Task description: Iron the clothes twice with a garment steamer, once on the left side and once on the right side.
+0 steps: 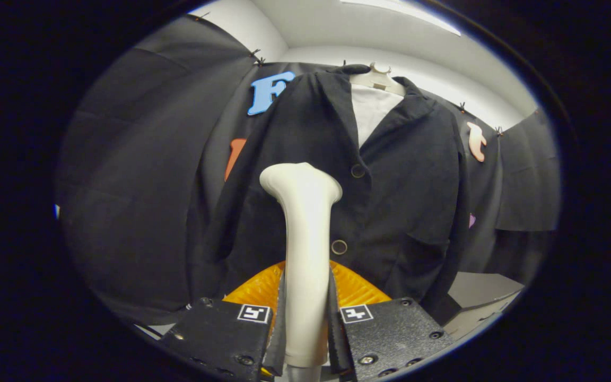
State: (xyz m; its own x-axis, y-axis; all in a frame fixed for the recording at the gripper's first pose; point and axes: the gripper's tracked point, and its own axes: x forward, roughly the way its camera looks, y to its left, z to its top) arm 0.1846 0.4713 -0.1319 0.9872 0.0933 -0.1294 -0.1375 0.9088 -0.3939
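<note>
A dark buttoned jacket (406,180) hangs on a pale hanger (378,79) over a white shirt (370,111), straight ahead of the fingers. My gripper (306,313) is shut on the handle of a white garment steamer (305,223), which stands upright between the fingers. The steamer's head is up against the left half of the jacket front, about level with the upper button (358,171); whether it touches the cloth I cannot tell. A lower button (339,246) sits just right of the steamer's neck.
A black cloth wall (141,175) surrounds the jacket on both sides. Something orange and ribbed (356,289) lies just behind the fingers, below the jacket hem. A grey table surface (483,292) shows beyond the fingers at lower right.
</note>
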